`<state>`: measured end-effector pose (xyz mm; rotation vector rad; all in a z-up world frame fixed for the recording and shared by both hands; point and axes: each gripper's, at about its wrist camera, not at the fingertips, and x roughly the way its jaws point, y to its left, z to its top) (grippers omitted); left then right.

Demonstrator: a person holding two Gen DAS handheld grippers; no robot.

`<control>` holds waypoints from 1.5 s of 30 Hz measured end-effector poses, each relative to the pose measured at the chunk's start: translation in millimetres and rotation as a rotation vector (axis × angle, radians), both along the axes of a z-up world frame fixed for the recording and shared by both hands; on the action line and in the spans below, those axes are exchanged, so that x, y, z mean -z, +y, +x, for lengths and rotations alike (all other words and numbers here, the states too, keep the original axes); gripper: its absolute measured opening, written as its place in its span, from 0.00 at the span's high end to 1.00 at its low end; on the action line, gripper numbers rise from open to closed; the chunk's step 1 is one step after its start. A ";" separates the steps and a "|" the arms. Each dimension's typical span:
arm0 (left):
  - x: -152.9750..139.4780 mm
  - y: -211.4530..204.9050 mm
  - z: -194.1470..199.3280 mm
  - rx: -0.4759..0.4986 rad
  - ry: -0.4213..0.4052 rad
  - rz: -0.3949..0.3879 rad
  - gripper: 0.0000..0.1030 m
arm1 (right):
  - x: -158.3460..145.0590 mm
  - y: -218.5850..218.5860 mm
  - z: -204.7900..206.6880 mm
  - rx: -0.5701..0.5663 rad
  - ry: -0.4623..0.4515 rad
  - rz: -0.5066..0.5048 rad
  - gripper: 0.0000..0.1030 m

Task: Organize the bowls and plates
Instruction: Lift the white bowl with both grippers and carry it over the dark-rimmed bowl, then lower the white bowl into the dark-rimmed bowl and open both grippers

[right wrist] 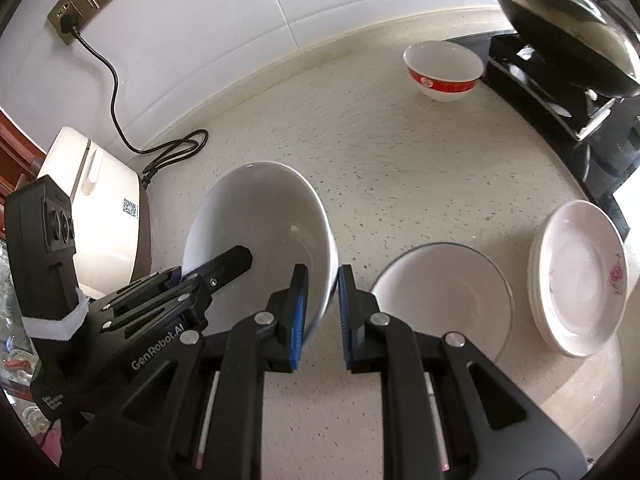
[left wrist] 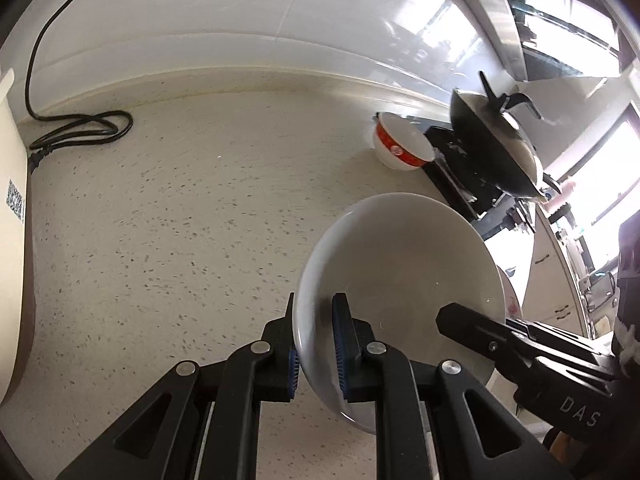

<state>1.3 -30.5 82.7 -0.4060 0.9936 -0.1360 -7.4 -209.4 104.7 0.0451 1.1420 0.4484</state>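
White and glossy, the large bowl [right wrist: 260, 224] hangs tilted above the speckled table [right wrist: 360, 152], carried by both claws at once. The right claw [right wrist: 322, 300] pinches one side of its rim, and the left claw [left wrist: 313, 344] pinches the opposite side, one pad inside the bowl and one outside. Just beside the bowl, a glass-rimmed dish [right wrist: 444, 296] lies on the table, with a stack of floral plates [right wrist: 580, 276] beyond it. Farther from the bowl, near the wall, a red-banded bowl [right wrist: 442, 70] stands next to the wok [right wrist: 568, 40].
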 end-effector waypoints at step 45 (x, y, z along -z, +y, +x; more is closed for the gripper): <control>4.1 -108.6 10.6 0.271 0.055 0.097 0.85 | 32.6 -109.5 -12.6 0.275 0.163 0.110 0.83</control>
